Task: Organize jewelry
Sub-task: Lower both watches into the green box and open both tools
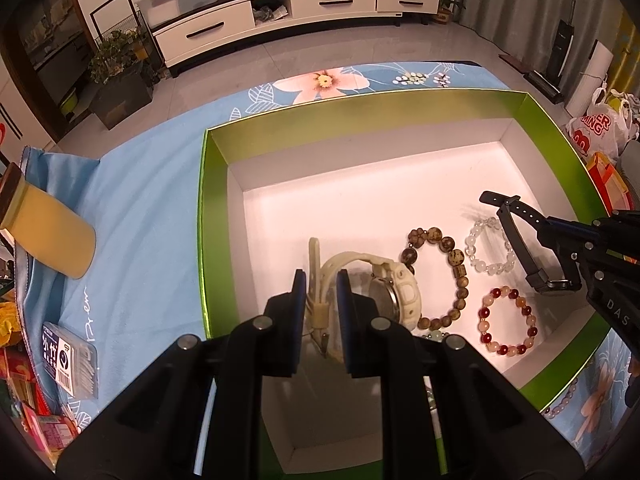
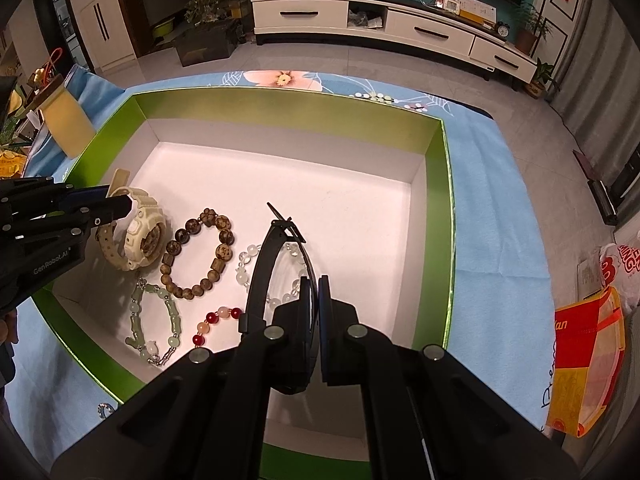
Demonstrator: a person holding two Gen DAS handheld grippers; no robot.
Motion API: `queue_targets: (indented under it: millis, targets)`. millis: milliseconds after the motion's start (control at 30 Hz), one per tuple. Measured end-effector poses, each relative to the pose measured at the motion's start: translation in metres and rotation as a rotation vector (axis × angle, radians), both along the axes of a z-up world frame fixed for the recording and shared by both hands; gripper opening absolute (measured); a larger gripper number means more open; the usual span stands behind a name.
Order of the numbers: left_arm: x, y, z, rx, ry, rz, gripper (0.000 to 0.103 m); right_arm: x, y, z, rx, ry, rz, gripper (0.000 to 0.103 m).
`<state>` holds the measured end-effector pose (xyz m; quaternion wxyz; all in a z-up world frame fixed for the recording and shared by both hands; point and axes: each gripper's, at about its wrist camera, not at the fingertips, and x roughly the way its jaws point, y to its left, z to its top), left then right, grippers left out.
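The left claw (image 1: pixel 320 280) is clenched on the strap of a cream watch (image 1: pixel 394 290), which sits low inside the green box (image 1: pixel 214 216), its case just to the right of the fingertips and near the box floor. Whether the watch already rests on the floor or hangs a little above it cannot be told.

The right claw (image 2: pixel 314 284) is clenched on the strap of a black watch (image 2: pixel 264 264). That watch is held up above the box floor, its strap looping forward and to the left of the fingertips, over a clear bead bracelet (image 2: pixel 246 266) that lies below it.

Four bracelets already lie flat on the white floor of the box. A brown bead bracelet (image 1: pixel 438 276) lies just right of the cream watch. The clear one lies further right again. A red and pink bead bracelet (image 1: pixel 506 320) is below the black watch and close to the near wall. A pale green bracelet (image 2: pixel 154 320) lies ahead and left of the right claw, near the wall.

So the task looks well advanced: the bracelets are in, and both watches are over or in the box but not let go. What seems left is to set each watch down in free space and release it. The far half of the box floor is bare, ahead of both claws.

One more piece, a beaded string (image 1: pixel 564 400), lies outside the box on the blue cloth (image 1: pixel 140 208), back and right of the left claw. A small ring-like item (image 2: pixel 105 410) lies outside the near wall too, back and left of the right claw; these probably remain to be picked up.
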<state>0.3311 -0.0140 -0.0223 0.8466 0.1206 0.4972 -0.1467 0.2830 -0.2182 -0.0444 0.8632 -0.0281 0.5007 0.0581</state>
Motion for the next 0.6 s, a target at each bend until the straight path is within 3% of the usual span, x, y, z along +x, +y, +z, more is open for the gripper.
queue_targets:
  millis: [600]
  targets:
    - [0.0018, -0.0065, -0.0013, 0.038, -0.002, -0.011, 0.015, 0.0032, 0.0016, -0.0029, -0.01, 0.009, 0.0, 0.003]
